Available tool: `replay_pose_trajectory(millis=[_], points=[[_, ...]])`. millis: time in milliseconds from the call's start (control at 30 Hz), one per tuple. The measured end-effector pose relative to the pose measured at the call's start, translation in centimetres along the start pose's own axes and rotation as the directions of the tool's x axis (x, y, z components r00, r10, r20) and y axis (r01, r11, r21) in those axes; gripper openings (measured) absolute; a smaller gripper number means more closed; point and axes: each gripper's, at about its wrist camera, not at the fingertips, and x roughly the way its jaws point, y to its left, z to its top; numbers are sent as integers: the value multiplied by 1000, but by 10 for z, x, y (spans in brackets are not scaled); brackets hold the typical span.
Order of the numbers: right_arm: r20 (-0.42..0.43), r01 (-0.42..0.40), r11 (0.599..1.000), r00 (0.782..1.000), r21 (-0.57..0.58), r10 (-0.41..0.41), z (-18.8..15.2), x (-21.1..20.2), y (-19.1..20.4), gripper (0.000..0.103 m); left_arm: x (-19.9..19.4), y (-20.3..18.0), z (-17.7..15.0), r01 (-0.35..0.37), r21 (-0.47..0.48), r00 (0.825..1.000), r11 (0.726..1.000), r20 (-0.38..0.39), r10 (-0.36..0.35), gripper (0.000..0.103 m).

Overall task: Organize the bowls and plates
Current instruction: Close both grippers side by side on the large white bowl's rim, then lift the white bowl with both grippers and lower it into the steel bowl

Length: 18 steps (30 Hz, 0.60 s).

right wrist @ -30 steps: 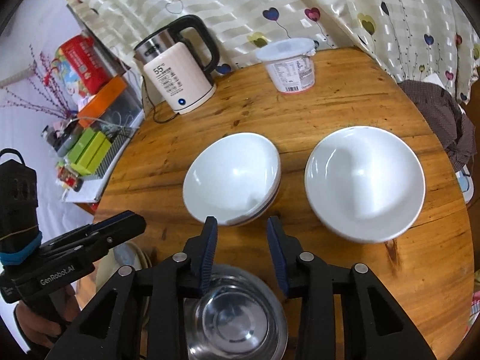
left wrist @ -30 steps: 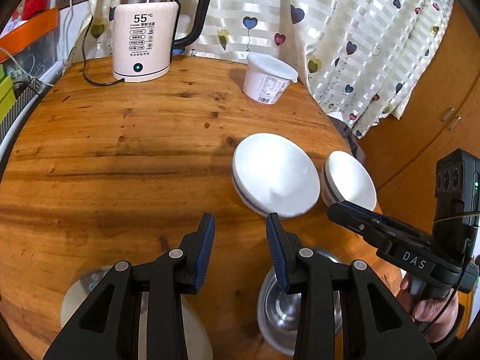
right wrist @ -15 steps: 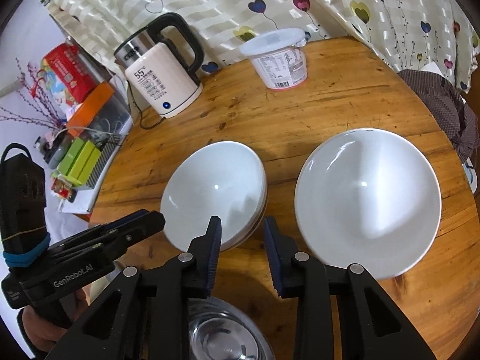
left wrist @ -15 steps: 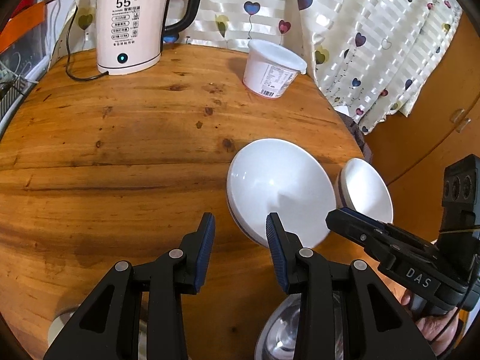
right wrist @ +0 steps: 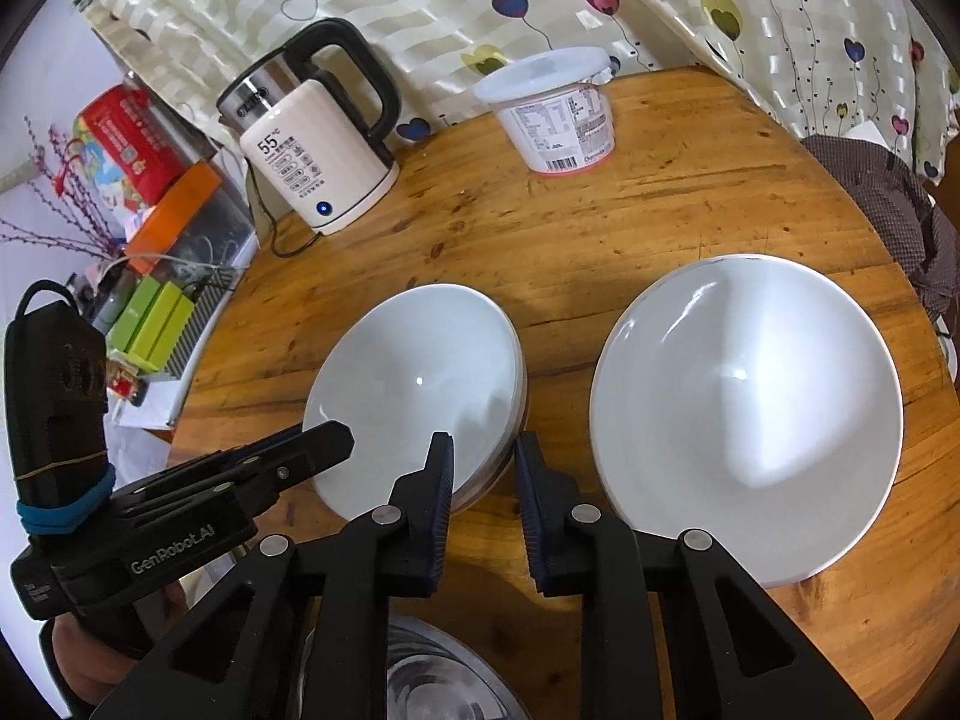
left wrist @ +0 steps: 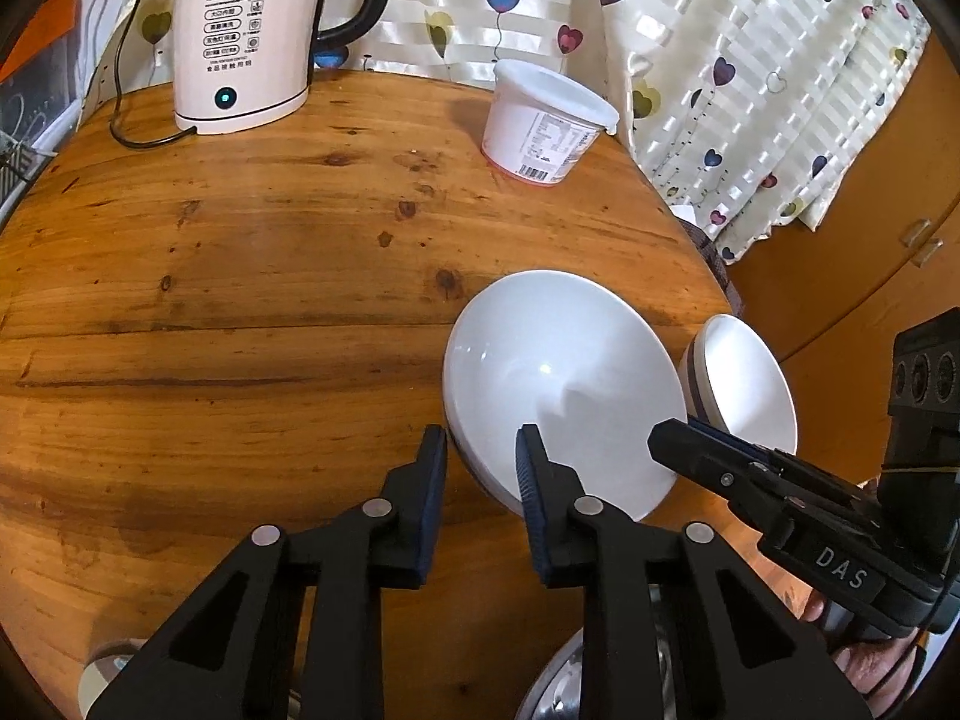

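Observation:
Two white bowls sit on the round wooden table. The left one [right wrist: 414, 390] [left wrist: 558, 378] is a nested stack of bowls. The right one [right wrist: 744, 408] [left wrist: 741, 384] stands alone near the table's right edge. My left gripper [left wrist: 480, 450] is open, its fingers astride the near-left rim of the stack. My right gripper [right wrist: 480, 450] is open, astride the near-right rim of the same stack. A steel bowl [right wrist: 438, 678] [left wrist: 570, 678] sits under the grippers at the near edge.
A white kettle [right wrist: 318, 138] [left wrist: 246, 36] with a cord stands at the back left. A lidded white tub [right wrist: 555, 114] [left wrist: 543, 120] stands at the back. A pale plate [left wrist: 102, 672] lies at the near left. The curtain hangs behind.
Both grippers have moved forward and down to the stacked bowls, so their open fingers now straddle its rim. The bowls have not moved.

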Motion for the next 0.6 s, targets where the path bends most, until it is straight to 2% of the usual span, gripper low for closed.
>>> replay_pose_trajectory(millis=[600], points=[[-7,41,999,999,-29,-41,3,2,6,20,0,2,2,-1,9,1000,1000,8,1,24]])
